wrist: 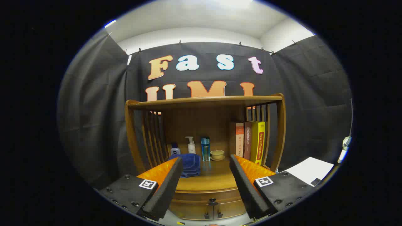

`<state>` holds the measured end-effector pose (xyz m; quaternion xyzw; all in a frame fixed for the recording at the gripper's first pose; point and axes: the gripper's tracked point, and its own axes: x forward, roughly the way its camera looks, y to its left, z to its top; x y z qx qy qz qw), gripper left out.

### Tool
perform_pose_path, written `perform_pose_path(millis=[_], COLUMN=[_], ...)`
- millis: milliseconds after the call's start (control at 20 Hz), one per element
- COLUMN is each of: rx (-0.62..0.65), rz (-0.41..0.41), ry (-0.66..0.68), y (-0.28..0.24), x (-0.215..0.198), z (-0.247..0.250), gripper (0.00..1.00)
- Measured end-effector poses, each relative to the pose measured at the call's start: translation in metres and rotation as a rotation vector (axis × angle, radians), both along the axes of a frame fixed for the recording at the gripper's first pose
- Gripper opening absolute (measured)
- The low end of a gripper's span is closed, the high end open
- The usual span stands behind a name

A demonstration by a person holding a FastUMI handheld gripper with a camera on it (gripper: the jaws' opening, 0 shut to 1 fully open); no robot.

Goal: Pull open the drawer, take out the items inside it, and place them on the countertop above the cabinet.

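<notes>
Wooden cabinet [205,125], open-fronted, slatted sides; countertop [209,180] carries books [251,141], a blue cloth [190,164], bottles [198,147], a small bowl [217,154]. Drawer [209,202]: shut, wide front running crosswise, below and ahead of my gripper [205,163]; its dark knob [213,201] sits low between the fingers. Gripper: spread wide, holding nothing. I judge the next reach goes down and forward.

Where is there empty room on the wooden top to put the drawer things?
Bare wood lies on the countertop between the blue cloth and the books, just beyond the open gripper. The back is crowded: bottles and a small cup.
</notes>
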<state>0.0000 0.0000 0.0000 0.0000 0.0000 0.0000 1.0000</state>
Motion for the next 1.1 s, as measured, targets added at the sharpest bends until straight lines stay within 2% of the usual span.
perform_pose_path(millis=[250,450,850,1100], rx=[0.021,0.025,0.03,0.006], rz=[0.039,0.103,0.081,0.099], ry=[0.002,-0.006,0.013,0.019], y=[0.016,0.041,0.032,0.034], x=[0.0,-0.006,-0.002,-0.006], z=[-0.003,-0.003,-0.01,-0.014], gripper=[0.98,0.98,0.98,0.98])
